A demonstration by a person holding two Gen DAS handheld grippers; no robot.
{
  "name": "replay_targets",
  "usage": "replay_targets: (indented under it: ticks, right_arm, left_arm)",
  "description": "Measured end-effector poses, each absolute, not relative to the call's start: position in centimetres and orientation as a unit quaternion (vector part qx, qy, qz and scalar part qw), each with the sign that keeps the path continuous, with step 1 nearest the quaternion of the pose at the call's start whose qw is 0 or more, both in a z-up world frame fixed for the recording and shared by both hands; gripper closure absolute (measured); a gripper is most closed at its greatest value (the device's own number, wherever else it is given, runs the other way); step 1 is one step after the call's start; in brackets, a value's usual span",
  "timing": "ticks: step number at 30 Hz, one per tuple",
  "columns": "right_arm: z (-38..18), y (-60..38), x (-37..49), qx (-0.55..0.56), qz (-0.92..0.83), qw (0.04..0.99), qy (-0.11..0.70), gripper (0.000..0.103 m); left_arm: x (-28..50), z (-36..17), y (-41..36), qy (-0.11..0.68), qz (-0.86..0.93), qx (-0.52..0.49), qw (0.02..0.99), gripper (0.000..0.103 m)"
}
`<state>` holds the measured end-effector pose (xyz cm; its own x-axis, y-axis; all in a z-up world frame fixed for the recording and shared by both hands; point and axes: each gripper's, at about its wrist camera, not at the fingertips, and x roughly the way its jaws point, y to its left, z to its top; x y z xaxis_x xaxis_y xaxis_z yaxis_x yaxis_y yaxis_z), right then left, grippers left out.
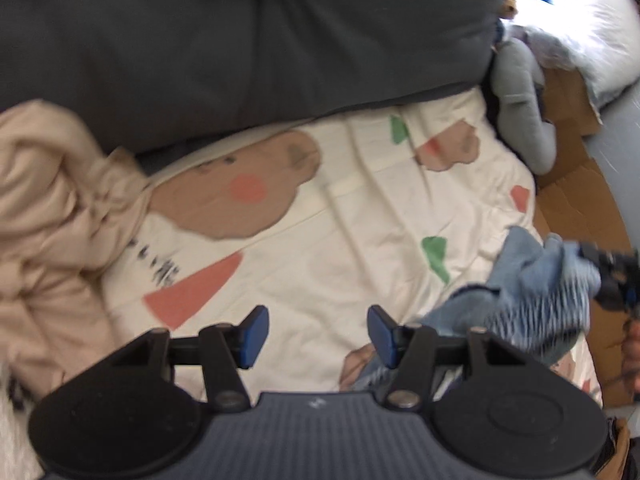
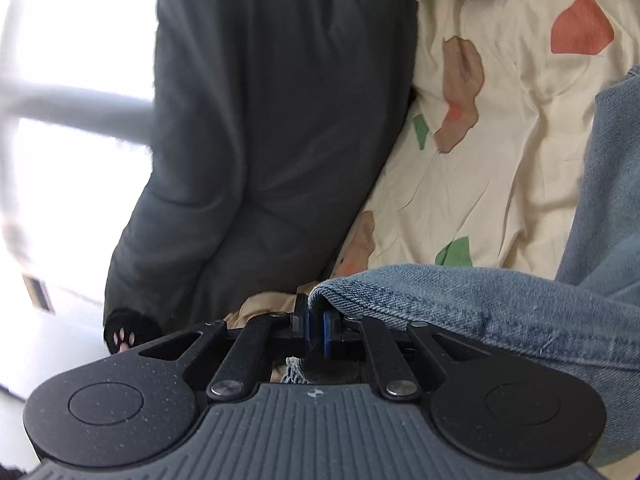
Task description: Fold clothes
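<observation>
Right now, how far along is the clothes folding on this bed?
Barely started; nothing in view looks folded. In hand: the right gripper is shut on an edge of the blue denim garment, which hangs bunched over the patterned bedspread. The left gripper is open and empty above the bedspread. Left: spreading and folding the denim, then the crumpled beige garment.

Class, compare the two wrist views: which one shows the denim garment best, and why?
The right wrist view: the denim is sharp and close, its hem pinched in the shut right gripper. The left wrist view shows the denim whole but blurred, hanging from the right gripper, beside the open left gripper.
</observation>
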<state>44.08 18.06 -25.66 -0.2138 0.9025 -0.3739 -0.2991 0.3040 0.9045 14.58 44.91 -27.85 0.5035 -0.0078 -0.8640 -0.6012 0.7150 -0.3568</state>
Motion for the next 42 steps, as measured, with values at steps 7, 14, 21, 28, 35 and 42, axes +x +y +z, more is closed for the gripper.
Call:
replay_targets:
  ticks: [7,14,21,28,35,42]
  right_arm:
    - [-29.3,23.3,47.4,0.268,0.474,0.583,0.603,0.098]
    - [-32.0,26.5,49.8,0.224,0.432,0.607,0.629,0.098]
    - [-33.1,27.6,50.5,0.191,0.381,0.633,0.647,0.094]
    - [-27.6,27.8,48.0,0.106,0.402,0.669,0.616,0.066]
    - [-23.4,29.8,45.4,-0.062,0.467,0.684,0.557,0.066]
    - [-22.5,32.6,44.1,-0.224,0.504,0.679,0.484,0.066]
  left_arm:
    - [10.2,-29.5,44.4,0.447,0.221,-0.370,0.784,0.046]
    - [5.3,-29.3,43.1,0.394,0.254,-0.405,0.785,0.046]
    - [1.6,-29.9,41.4,0.362,0.250,-0.434,0.786,0.046]
    - [-2.1,-31.0,39.2,0.311,0.256,-0.464,0.789,0.046]
    - [-2.7,-33.2,38.1,0.287,0.252,-0.496,0.780,0.046]
    - [-2.2,-35.4,37.9,0.295,0.241,-0.518,0.766,0.046]
